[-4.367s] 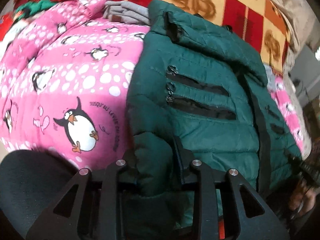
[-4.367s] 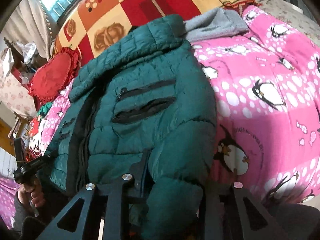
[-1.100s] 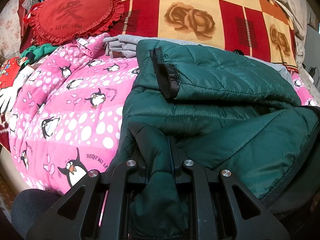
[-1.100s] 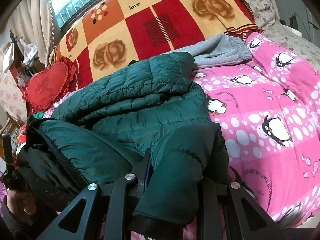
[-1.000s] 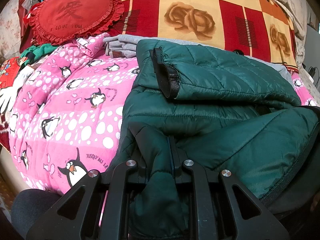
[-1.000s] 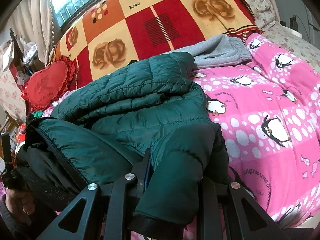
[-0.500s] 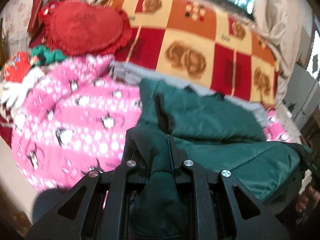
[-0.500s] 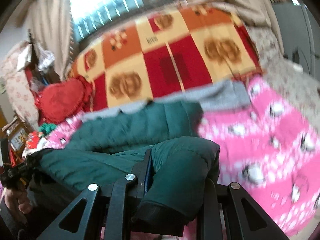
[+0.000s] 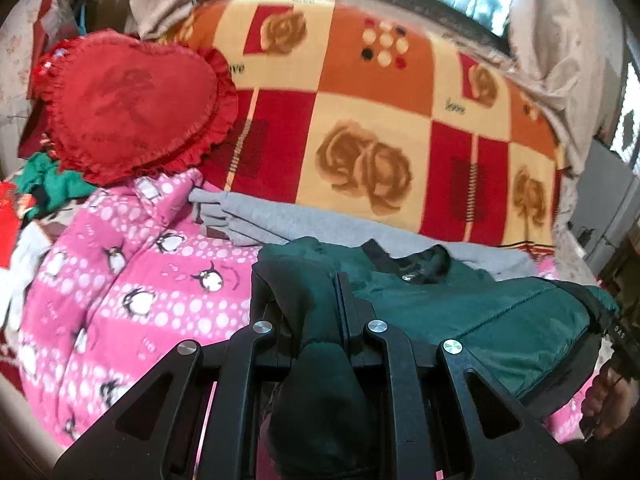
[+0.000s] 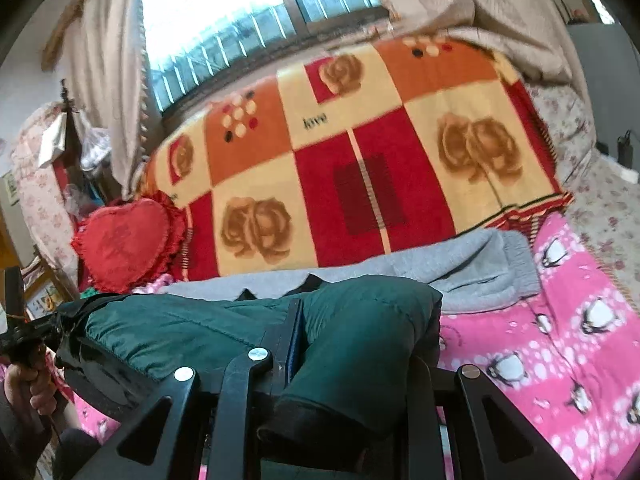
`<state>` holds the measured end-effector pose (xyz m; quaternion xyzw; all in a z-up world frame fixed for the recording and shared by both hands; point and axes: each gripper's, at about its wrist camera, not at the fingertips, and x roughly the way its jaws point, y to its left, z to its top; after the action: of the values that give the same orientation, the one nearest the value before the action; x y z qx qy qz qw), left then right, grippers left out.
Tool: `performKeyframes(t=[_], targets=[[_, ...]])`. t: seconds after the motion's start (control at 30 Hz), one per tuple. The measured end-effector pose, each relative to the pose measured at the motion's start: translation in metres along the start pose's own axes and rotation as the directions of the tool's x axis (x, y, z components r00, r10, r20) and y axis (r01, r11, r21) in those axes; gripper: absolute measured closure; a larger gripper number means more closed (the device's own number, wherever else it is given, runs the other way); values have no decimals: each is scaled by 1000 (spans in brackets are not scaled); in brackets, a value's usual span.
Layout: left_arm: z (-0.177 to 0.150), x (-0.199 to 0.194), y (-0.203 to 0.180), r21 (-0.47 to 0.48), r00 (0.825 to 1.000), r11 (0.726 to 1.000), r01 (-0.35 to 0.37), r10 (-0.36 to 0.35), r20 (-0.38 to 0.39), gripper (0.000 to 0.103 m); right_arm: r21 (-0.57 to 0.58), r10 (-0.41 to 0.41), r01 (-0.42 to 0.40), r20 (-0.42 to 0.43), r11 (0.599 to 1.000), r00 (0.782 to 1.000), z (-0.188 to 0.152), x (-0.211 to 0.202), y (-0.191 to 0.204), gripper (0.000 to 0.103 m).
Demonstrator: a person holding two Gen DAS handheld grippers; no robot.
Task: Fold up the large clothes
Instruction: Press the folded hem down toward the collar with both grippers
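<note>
Across the lower half of both wrist views stretches a dark green quilted puffer jacket (image 9: 480, 312), held up off the bed between two tools. At the bottom centre of the left wrist view, the left hand-held gripper (image 9: 308, 312) is clenched on a thick bunch of the jacket's edge, with dark fabric spilling down between its black fingers. At the bottom centre of the right wrist view, the right hand-held gripper (image 10: 352, 340) grasps the opposite end, a rounded padded fold that ends in a dark cuff or hem.

Holding both ends taut and level likely lets the person carry the bottom half up and over the rest, so this looks like the middle of a fold. The jacket hangs as a wide band, its far edge toward the middle of each frame, above a pink penguin-print bedspread (image 9: 132, 280) in the lower left of the left view. A folded grey garment (image 10: 460, 264) lies just behind it, mid-frame. Above that rises a red, orange and cream rose-patterned blanket (image 9: 360, 120), with a red heart-shaped cushion (image 9: 128, 104) at upper left.

The jacket looks puffy, slippery and bulky, with black trim at the collar.
</note>
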<state>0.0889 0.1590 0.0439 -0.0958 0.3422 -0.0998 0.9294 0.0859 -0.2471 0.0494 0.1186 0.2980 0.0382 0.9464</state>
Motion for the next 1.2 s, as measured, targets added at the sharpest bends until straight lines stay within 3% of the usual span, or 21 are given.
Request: performKeyframes(t=[0.13,0.4,0.5,0.67,0.8,0.9,0.93,0.97,1.0,1.07,1.2], targets=[[-1,58,1,5,996,998,-60,60,-65,89,51,-21,27,-114,998,993,-2,61,-16,83],[-3,138,5,-14,981,990,-138,134,-143,86,148,-41,75,-221,986,974,-7,137,-40,80],[-4,158,7,-42,982,991,-126,118,-147,85,165,-29,62,-194,984,981,-20,146,-49,77],[-15,162,7,-53,993,994,-97,93,-69,85,193,-9,45,-186,980,983,-23,143,-54,74],[-7,167,8,-75,990,993,-91,82,-119,84,233,18,28,-193,972,981,-15,136,-54,69],[-1,169,14,-104,989,994,-37,22,-146,80,285,66,-19,-154,958,986,-10,126,-58,64],[1,168,18,-128,989,992,3,-22,-147,71,296,84,-37,-148,955,985,-8,124,-60,58],[3,167,22,-164,986,985,54,-78,-144,57,304,100,-52,-144,951,985,-7,123,-60,51],[5,166,29,-216,979,969,119,-151,-138,50,315,118,-71,-135,946,984,-6,122,-62,46],[8,164,35,-272,967,945,181,-222,-127,38,338,137,-94,-104,937,985,-3,117,-63,20],[14,155,33,-269,966,942,200,-235,-106,35,327,125,-113,-14,938,992,9,96,-59,20]])
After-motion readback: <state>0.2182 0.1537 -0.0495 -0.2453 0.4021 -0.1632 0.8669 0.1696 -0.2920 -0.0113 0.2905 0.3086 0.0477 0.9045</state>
